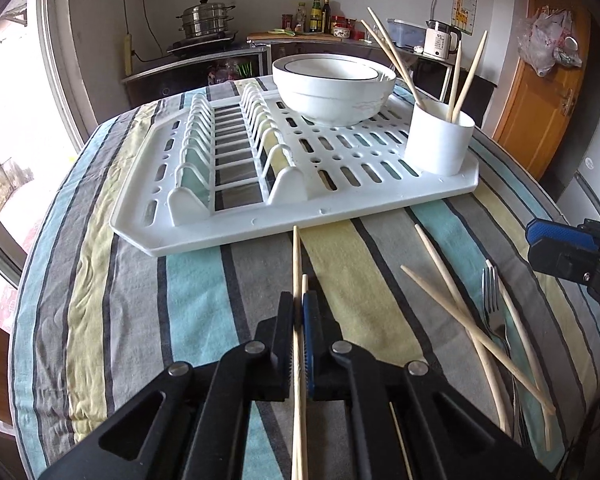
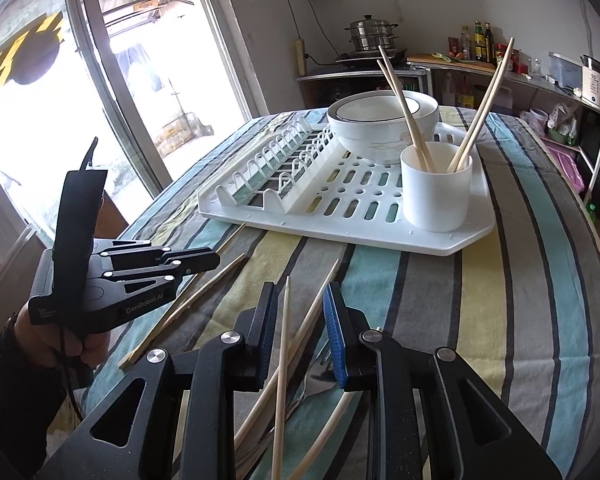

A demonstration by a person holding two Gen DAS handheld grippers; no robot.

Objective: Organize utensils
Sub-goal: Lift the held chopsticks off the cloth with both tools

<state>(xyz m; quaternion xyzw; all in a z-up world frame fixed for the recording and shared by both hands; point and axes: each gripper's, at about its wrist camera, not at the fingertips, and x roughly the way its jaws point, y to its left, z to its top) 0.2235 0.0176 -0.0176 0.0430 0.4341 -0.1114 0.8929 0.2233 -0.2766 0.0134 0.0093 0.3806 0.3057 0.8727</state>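
My left gripper [image 1: 300,304] is shut on a pair of wooden chopsticks [image 1: 297,264] that point toward the white dish rack [image 1: 236,236]; it also shows in the right wrist view [image 2: 204,260]. A white utensil cup [image 1: 440,142] on the rack's right corner holds several chopsticks [image 1: 466,76]. My right gripper [image 2: 300,300] is open, low over loose chopsticks [image 2: 284,344] and a fork [image 2: 320,376] on the striped cloth. These loose chopsticks [image 1: 452,304] and the fork [image 1: 494,308] lie right of my left gripper.
Stacked white bowls [image 1: 332,84] stand on the rack behind the cup. The table [image 1: 140,320] has a striped cloth and a rounded edge. A counter with a steamer pot [image 1: 206,20], bottles and a kettle [image 1: 440,38] lies behind. A glass door is at the left.
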